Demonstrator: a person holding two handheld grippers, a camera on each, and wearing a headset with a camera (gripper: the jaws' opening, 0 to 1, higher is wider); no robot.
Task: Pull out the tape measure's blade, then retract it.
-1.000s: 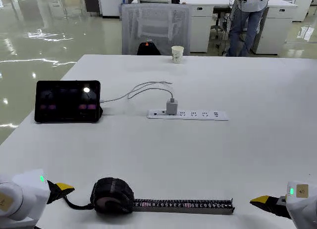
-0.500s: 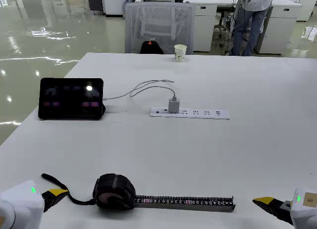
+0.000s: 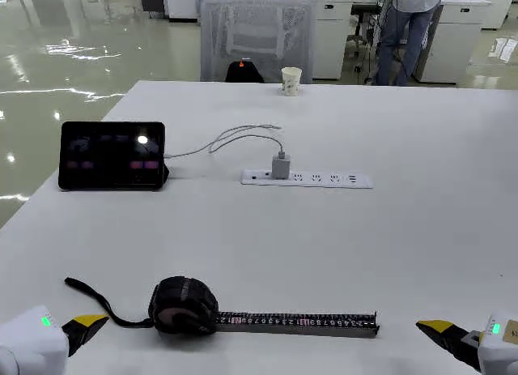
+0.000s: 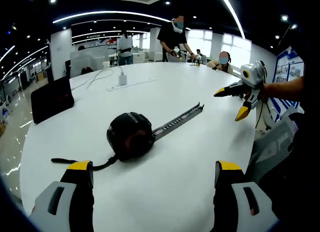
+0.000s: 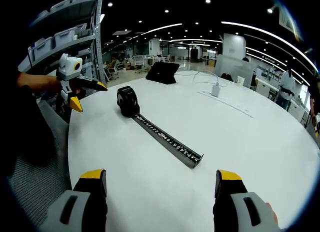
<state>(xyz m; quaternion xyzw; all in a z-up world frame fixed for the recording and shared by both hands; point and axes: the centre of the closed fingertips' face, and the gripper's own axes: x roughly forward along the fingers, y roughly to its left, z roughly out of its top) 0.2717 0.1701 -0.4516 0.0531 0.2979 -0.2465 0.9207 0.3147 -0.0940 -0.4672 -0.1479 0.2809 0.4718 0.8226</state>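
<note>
Drawn back lower left, left hand-held gripper [image 3: 83, 322] sits open, empty, like right hand-held gripper [image 3: 437, 328]; round black tape measure [image 3: 184, 305] lies free.

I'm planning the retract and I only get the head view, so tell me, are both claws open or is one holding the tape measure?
Observer: In the left gripper view the left claw is open, jaws wide apart with nothing between them; the tape measure lies ahead of it, untouched.
Operator: And the right one?
Observer: The right gripper view shows the right claw open too; the end of the blade lies ahead, clear of both jaws.
Operator: What's behind the left claw?
Observer: Shelving with grey bins, seen in the right gripper view.
</note>
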